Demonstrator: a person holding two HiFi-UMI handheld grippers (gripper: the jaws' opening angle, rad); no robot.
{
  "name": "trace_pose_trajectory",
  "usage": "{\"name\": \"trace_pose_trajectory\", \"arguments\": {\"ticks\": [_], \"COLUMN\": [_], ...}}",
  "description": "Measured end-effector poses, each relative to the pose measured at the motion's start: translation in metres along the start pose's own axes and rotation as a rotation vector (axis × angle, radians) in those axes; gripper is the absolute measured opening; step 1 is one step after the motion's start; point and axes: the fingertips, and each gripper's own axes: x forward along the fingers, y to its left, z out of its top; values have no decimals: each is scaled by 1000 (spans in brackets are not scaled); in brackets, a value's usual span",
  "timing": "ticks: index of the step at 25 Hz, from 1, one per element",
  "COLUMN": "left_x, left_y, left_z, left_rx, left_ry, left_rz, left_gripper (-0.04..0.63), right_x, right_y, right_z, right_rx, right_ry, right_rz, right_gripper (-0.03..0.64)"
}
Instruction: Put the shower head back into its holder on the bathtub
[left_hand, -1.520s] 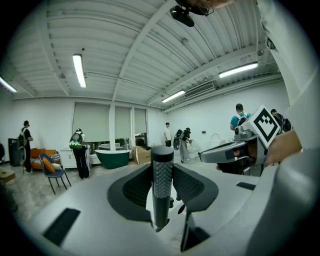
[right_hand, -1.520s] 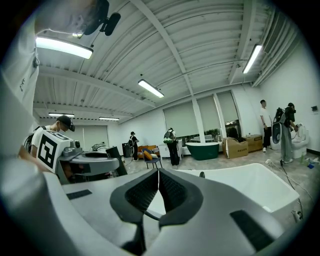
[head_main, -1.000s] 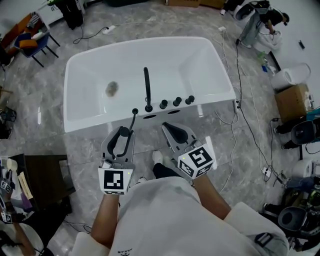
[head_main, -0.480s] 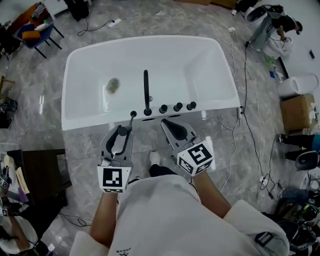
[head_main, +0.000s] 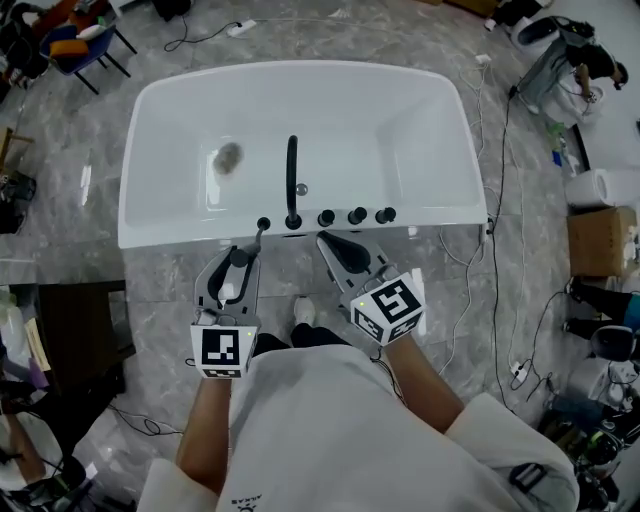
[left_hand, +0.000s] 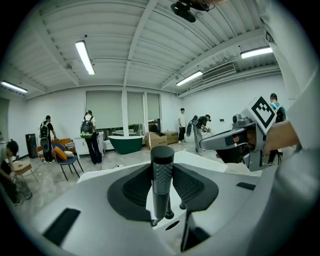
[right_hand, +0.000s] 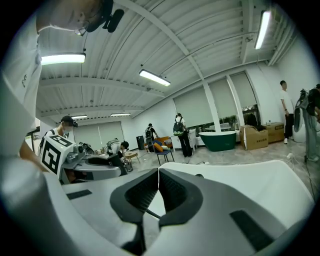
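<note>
the left gripper (head_main: 248, 262) is clamped on the shower head (left_hand: 162, 172), a slim black rod standing upright between its pads. the pads press on the knurled band around its middle. in the head view the rod's round end lies right at the near rim of the white bathtub (head_main: 180, 110), at about 8 o'clock from the base of the black faucet (head_main: 292, 170). a row of three black knobs (head_main: 357, 215) runs off at 3 o'clock from that base. the right gripper (head_main: 335, 243) has its jaws pressed together on nothing and hangs just short of the rim, at 5 o'clock from the faucet.

a dark oval opening (left_hand: 172, 225) in the rim, just below the rod in the left gripper view, is probably the holder; i cannot be sure.

the shower head looks stiff, narrow and fairly light. its smooth dark finish would likely slide in a loose grip, so the knurled band is the sensible place to hold. seating it should call for lining the rod up with the opening and lowering it gently, not dropping it against the tub.
</note>
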Motion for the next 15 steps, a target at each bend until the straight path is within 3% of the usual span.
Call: {"name": "trace_pose_trajectory", "arguments": {"ticks": [15], "left_x": [22], "left_y": [15], "left_z": [-33], "left_rx": [-16], "left_ry": [44], "left_rz": [-16], "left_gripper": [140], "right_x": [27], "right_y": [11], "right_z": [-31], "right_rx": [16], "right_ry": [72], "right_rz": [40], "right_gripper": [20]}}
